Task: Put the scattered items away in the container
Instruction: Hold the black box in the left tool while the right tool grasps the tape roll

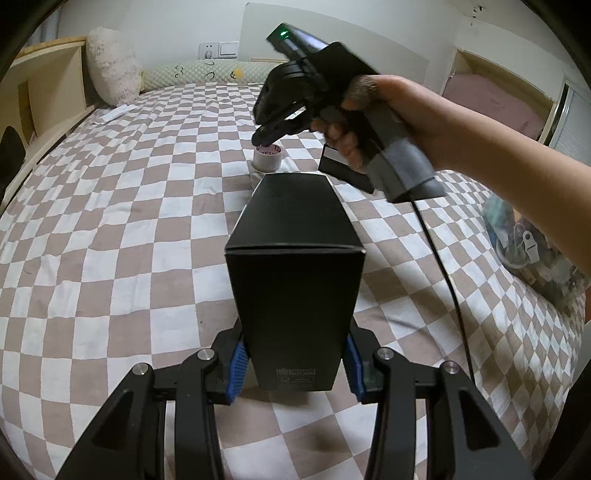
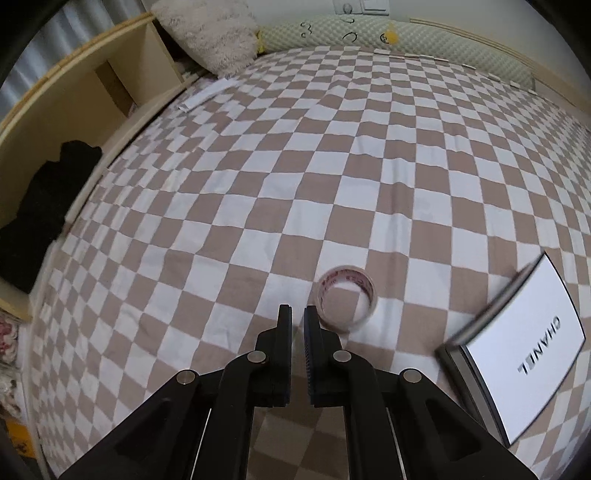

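The left claw (image 1: pixel 295 365) is clamped on a tall black cardboard box (image 1: pixel 295 291), its blue pads pressing the box's two sides, and holds it above the brown-and-white chequered bed cover (image 1: pixel 110 240). The right claw (image 2: pixel 297 314) has its jaws together with nothing between them; it hangs over the bed just beside a roll of clear packing tape with red print (image 2: pixel 347 301), which lies flat on the cover. Near the tape, to its right, lies a flat white box with a dark rim and black lettering (image 2: pixel 524 354).

In the left wrist view a clear plastic container (image 1: pixel 532 243) shows at the right edge of the bed, partly hidden by the person's forearm (image 1: pixel 517 173), with what look like small items already inside; I cannot tell what they are.

My judgement is that the task is partway through: the black box is lifted but not yet in the container, and the tape roll and the white box are untouched on the bed, well apart from the container. A white paper strip (image 2: pixel 207 94) by the fluffy pillow (image 2: pixel 210 33) may also need collecting
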`<state>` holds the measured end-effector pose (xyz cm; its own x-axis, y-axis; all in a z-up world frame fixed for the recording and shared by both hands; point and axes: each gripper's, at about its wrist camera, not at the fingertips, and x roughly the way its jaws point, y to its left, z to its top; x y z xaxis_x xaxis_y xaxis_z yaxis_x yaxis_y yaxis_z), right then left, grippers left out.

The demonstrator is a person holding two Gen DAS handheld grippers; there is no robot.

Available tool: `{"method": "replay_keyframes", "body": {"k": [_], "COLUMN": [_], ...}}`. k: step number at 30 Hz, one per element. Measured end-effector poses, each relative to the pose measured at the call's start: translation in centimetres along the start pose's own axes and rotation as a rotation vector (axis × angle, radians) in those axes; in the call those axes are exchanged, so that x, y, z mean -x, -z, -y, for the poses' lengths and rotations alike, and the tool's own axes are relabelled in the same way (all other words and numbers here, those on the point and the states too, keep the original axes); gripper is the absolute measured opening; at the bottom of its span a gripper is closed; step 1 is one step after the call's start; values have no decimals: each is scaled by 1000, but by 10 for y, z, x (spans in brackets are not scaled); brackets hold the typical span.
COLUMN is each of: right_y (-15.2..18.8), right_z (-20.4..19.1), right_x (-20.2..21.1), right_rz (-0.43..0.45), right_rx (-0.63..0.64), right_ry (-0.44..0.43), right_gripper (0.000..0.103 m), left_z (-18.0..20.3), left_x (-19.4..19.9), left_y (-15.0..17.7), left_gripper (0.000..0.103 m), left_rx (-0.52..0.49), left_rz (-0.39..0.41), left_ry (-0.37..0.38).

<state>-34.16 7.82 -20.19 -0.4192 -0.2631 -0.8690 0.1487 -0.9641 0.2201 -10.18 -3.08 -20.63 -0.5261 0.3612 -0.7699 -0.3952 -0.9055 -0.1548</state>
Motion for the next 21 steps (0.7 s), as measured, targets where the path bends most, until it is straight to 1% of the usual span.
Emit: {"method": "replay_keyframes", "body": {"k": [2, 3, 4, 5, 6, 8, 10, 12, 13, 15, 18, 21], "right_y": [-3, -3, -4, -4, -3, -3, -4, -8, -9, -12, -12, -10], "right_z": [-1, -1, -1, -1, -2, -3, -2, -1, 0, 3, 5, 1], "right_x": [-12, -16, -20, -21, -21, -16, -4, 1, -1, -12, -29, -40], "right_rz": [-30, -33, -35, -25, -16, -8, 32, 57, 49, 4, -40, -48], "right_rx": [5, 4, 3, 7, 17, 25, 16, 29, 38, 45, 51, 76], "right_ry": [28, 54, 81, 97, 102, 76, 75, 113, 137, 186, 207, 225], "right_gripper": [12, 31, 58, 63, 63, 63, 63, 63, 63, 63, 63, 62], "left_z": [-1, -2, -3, -3, -4, -5, -6, -7, -7, -8, -8, -8], "left_x": [0, -1, -1, -2, -2, -3, -5, -7, -8, -10, -11, -11], "left_y": [0, -1, -1, -1, -1, -1, 1, 1, 1, 1, 0, 0], "left_gripper": [44, 44, 44, 44, 44, 44, 44, 44, 44, 44, 44, 44], "left_rx": [2, 3, 3, 3, 2, 2, 1, 4, 4, 3, 6, 14], "left_rz": [0, 0, -1, -2, -2, -5, -11, -17, -20, -25, -26, -26], "left_ry": [5, 7, 10, 12, 15, 20, 25, 29, 30, 31, 33, 39]}}
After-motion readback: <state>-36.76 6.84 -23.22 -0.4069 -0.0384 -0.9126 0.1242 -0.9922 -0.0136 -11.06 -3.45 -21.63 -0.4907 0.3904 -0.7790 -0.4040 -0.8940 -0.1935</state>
